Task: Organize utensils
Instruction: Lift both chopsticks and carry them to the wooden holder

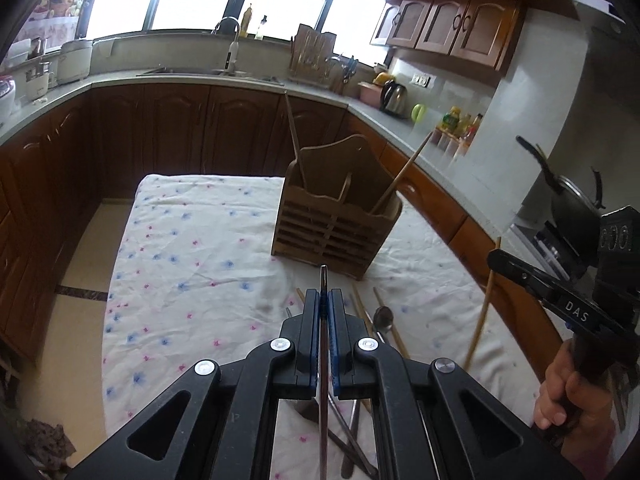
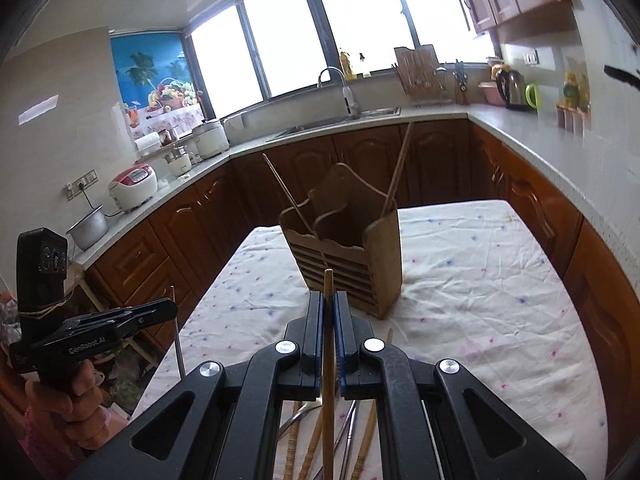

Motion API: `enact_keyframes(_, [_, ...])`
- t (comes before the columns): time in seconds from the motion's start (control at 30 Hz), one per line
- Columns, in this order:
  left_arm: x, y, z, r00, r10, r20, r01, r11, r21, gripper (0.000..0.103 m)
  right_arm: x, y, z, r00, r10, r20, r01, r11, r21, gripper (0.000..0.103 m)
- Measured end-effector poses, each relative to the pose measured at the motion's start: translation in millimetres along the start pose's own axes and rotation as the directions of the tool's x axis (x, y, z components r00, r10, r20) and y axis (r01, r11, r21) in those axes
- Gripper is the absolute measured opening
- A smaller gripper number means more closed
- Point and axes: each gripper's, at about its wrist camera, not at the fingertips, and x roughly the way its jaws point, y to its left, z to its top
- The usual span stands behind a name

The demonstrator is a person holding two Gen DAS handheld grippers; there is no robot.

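Wooden and slatted, the utensil holder (image 1: 336, 216) stands upright on the table (image 1: 192, 240), which wears a white cloth sprinkled with blue and pink flowers. Two chopsticks (image 2: 396, 168) already lean out of its compartments, one at each side. Left gripper (image 1: 324, 300) is up above the cloth, its fingers (image 1: 310, 320) clamped tight on a thin metal utensil (image 1: 323, 360) that runs straight out between the blue pads. Right gripper (image 2: 329, 304) is clamped too, pinching a wooden chopstick (image 2: 328, 360), tip aimed at the holder. Below both lies the loose pile (image 2: 320, 440): carved wooden chopsticks, metal handles, and a spoon (image 1: 383, 316) just in front of the holder. Lettering shows: "DAS" on the right gripper's arm seen from the left camera, "GenRobot.AI" on the left gripper's from the right.
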Motion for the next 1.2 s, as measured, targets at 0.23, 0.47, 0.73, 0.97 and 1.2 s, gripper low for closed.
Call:
enact_keyframes(0.23, [-32.3,-5.8,-1.8,0.997,-0.02,0.07,0.02,1.0,0.01,0.002,-18.1,7.0,4.5,0.999,0.004,0.054,-0.003,1.0,-0.019,0.005])
enact_keyframes(0.47, [-52.4,-7.1,-2.5,0.99,-0.027,0.138,0.025,1.0,0.017,0.002,-31.5,14.2,11.3,0.994,-0.003,0.108,0.007,0.999,-0.039,0.005])
enact_keyframes(0.73, [-60.1,-5.7,4.1,0.981,-0.024,0.195,0.022,1.0,0.011,0.002,-39.0,12.3,20.6,0.988,0.003,0.157,0.002,1.0,-0.028,0.005])
enact_keyframes(0.97, [-55.4,-4.4,13.8,0.969,-0.013,0.246,0.01,1.0,0.013,0.002,-41.4,8.6,34.1,0.977,-0.003,0.215,0.005,1.0,-0.011,0.005])
enact_keyframes(1.2, [-41.5,-3.9,34.2,0.948,-0.009,0.317,0.002,1.0,0.02,0.002,-36.6,3.4,54.9,0.963,-0.008,0.269,0.006,1.0,0.01,0.005])
